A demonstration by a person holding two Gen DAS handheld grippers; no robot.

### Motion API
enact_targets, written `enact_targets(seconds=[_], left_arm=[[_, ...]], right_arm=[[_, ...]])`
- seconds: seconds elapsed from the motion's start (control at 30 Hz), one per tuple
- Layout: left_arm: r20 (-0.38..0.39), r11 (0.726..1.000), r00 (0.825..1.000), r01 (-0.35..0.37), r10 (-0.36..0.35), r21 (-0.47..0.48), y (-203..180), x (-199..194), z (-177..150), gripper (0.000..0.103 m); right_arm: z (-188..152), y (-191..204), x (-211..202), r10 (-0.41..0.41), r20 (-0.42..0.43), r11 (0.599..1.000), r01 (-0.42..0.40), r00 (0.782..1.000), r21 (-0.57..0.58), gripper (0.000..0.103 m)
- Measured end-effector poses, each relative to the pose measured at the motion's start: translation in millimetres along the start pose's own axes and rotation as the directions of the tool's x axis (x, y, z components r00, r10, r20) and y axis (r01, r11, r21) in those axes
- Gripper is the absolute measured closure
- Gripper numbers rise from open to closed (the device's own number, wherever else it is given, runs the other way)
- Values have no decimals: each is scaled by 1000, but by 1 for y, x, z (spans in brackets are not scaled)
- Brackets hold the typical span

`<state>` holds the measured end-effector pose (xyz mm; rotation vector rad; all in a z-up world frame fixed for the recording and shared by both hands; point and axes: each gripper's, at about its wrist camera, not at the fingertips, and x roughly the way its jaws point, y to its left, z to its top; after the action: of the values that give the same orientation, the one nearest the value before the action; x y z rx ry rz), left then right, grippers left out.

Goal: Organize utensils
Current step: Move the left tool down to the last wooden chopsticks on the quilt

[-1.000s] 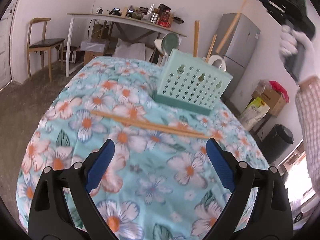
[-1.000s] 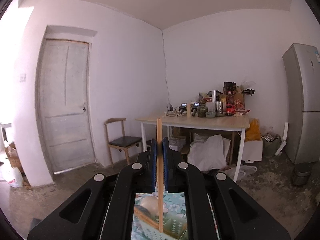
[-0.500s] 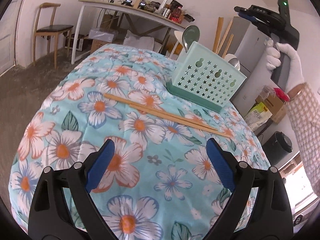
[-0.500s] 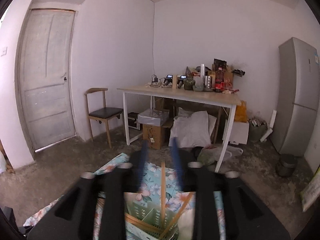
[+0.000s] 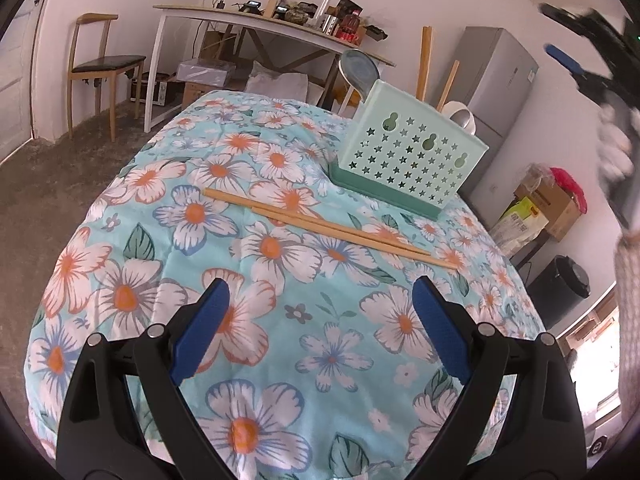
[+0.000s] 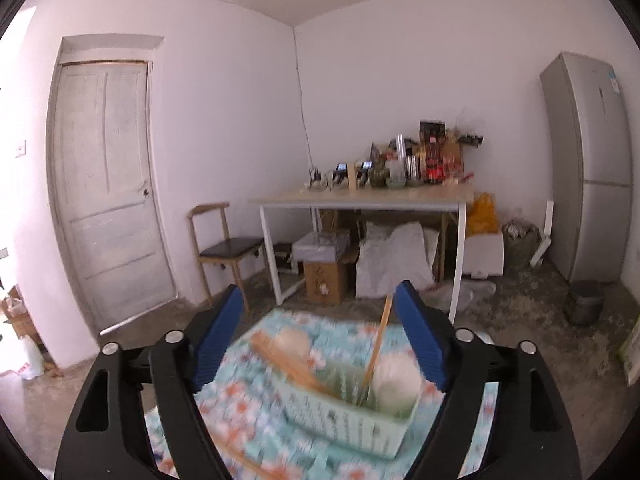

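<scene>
Released chopstick [image 6: 376, 344] now stands tilted in holder [image 6: 352, 424].

Black tongs [image 5: 320, 332], blue pads [image 5: 200, 332], white glove [image 5: 614, 148]

You're looking at a utensil caddy [image 5: 404, 160] sitting on the table [image 5: 280, 360] w/ two chopsticks [image 5: 434, 68] and spoons [image 5: 360, 72] standing in it. Another chopstick pair [image 5: 320, 226] is lying on the cloth just in front of the caddy, btwn it and your left gripper [image 5: 320, 332].
</scene>
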<state>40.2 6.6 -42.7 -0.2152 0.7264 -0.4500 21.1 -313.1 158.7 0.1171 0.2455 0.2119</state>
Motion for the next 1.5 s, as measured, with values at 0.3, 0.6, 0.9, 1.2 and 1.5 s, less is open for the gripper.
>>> enact_targets(seconds=[0.3, 0.6, 0.9, 1.2, 1.5], left_arm=[[-66, 995, 993, -96, 96, -8, -3, 9, -2, 14], [-147, 977, 967, -212, 206, -28, 1, 24, -6, 14], [-165, 968, 956, -251, 244, -24, 1, 30, -10, 14], [-174, 963, 952, -263, 250, -56, 2, 32, -7, 13], [-156, 957, 949, -285, 274, -48, -3, 27, -1, 13]], right_arm=[[-115, -12, 0, -141, -367, 988, 153, 919, 5, 19], [-213, -28, 27, -233, -586, 959, 283, 776, -6, 19], [-258, -34, 39, -198, -654, 958, 285, 730, 27, 6], [-259, -30, 35, -203, -667, 955, 296, 716, 27, 6], [-263, -26, 26, -222, -646, 952, 305, 730, 18, 6]])
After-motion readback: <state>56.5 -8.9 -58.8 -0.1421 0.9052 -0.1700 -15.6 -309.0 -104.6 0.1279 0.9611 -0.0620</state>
